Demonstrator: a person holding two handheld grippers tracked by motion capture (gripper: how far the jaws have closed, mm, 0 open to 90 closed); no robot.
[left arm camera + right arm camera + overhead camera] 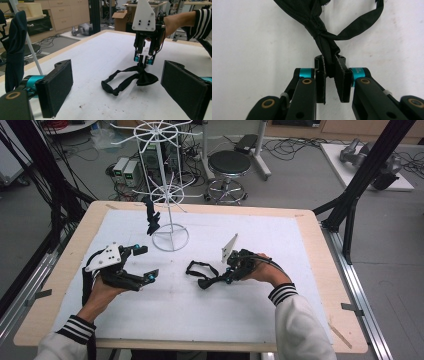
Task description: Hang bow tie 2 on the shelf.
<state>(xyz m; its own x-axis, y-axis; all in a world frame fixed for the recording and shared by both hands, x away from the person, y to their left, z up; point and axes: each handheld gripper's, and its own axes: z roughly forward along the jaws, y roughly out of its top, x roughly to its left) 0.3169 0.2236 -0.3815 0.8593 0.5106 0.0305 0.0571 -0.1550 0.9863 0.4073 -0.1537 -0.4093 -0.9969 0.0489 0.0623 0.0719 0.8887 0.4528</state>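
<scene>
On the white mat [280,250] that covers the table I count two black bow ties and one white wire stand [169,195]: one bow tie [130,77] lies on the mat near the middle, its strap looped out toward the left gripper's side, and the other bow tie [151,217] hangs from the stand's lower ring at the far side. Two grippers are at work, one in each hand. The right gripper [231,272] has its jaws pressed together on the knot of the lying bow tie; in the right gripper view the fabric is pinched between the two pads [321,82], with the wings and the strap fanning out beyond the tips. The right hand [265,270] reaches in from the near right, wrist bent, the gripper tipped down onto the mat. The left gripper [142,265] rests well to the left of that bow tie with its jaws spread wide and nothing between them; it points toward the middle, and the left hand [102,290] grips it from beneath, the forearm angling in from the near left corner.
</scene>
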